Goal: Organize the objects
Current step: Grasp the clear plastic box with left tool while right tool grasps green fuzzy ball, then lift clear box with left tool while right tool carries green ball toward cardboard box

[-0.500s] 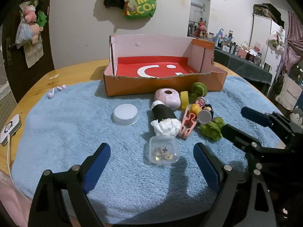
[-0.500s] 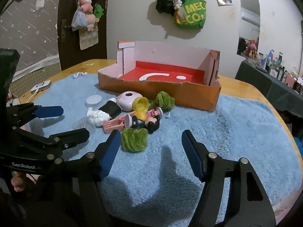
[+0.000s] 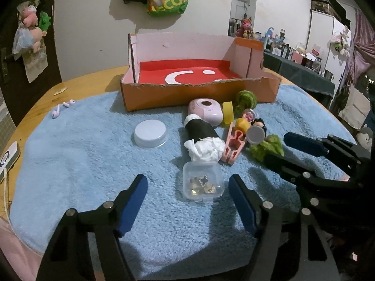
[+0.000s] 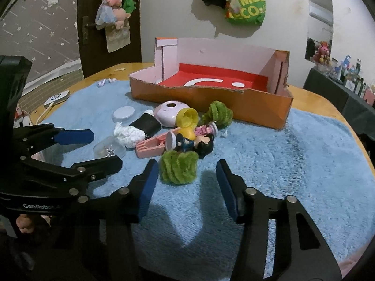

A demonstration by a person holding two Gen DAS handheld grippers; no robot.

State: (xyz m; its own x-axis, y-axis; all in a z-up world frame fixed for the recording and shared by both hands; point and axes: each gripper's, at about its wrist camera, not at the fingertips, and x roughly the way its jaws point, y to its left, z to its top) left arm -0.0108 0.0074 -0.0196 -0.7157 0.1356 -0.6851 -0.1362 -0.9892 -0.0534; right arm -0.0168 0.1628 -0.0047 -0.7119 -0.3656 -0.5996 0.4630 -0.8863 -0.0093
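The small clear box (image 3: 202,182) with shiny bits inside lies on the blue rug (image 3: 70,164), directly ahead of the left gripper (image 3: 187,187) and a little toward its right finger; it lies roughly level with the fingertips, not yet fully between the blue pads. This gripper is wide open and holds nothing, with free rug on both sides of the box. The box is almost square, so it has no clear long axis, and I judge that a straight push forward would put the pads on its two side walls. Its far edge touches, or nearly touches, the white crumpled paper (image 3: 206,148) at the end of the black roll (image 3: 200,128), so the closing should not catch that paper. The right gripper (image 4: 185,182) is also open and empty, but narrower. The green fuzzy ball (image 4: 179,167) lies just in front of it, close to its left finger, and the little doll (image 4: 194,144) lies right behind the ball. So each hand has its own nearest thing: the left one the clear box, the right one the green ball. The orange cardboard box (image 3: 199,93), where the things probably must go, stands empty behind the pile, well apart from both grippers.
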